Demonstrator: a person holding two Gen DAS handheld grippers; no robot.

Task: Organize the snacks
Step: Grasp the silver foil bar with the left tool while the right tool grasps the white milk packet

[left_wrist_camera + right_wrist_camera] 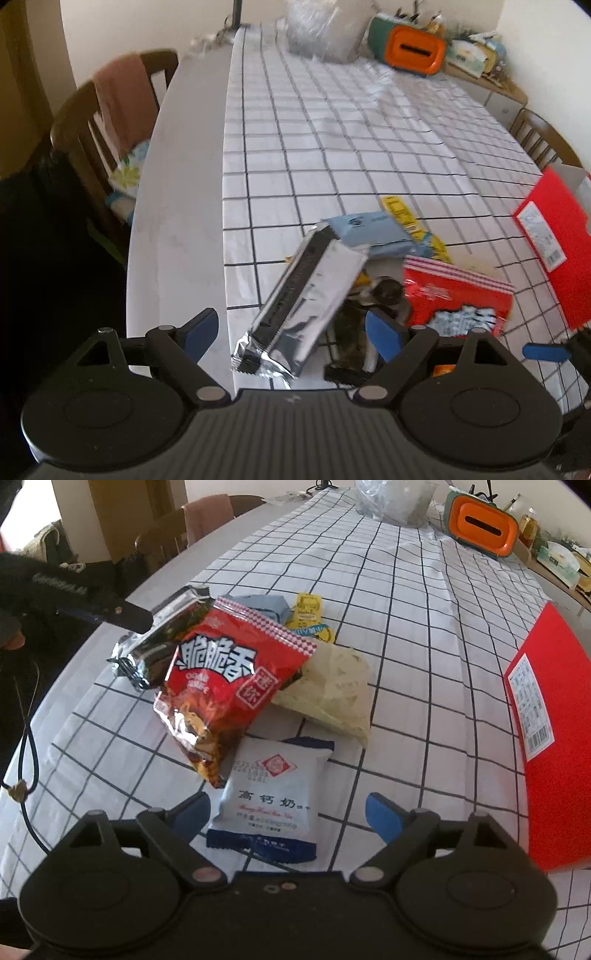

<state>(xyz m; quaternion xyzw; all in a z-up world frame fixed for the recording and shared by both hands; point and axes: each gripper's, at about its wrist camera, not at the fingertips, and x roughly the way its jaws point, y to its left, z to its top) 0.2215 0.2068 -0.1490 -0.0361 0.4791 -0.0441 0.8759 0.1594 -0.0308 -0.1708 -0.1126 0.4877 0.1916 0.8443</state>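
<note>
here both fingers (291,332) (286,812) gape empty, snacks (236,675) piled near the table edge (177,221).

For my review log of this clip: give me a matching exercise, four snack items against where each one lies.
Things:
1. silver packet
2. red bag
3. white packet
4. red box

Places:
A. at the table's right edge
B. between the open right tongs
C. leaning on the pale packet
D. leftmost in the pile, by the left tongs

Pairs: 1-D, 2-C, 3-B, 4-A
</note>
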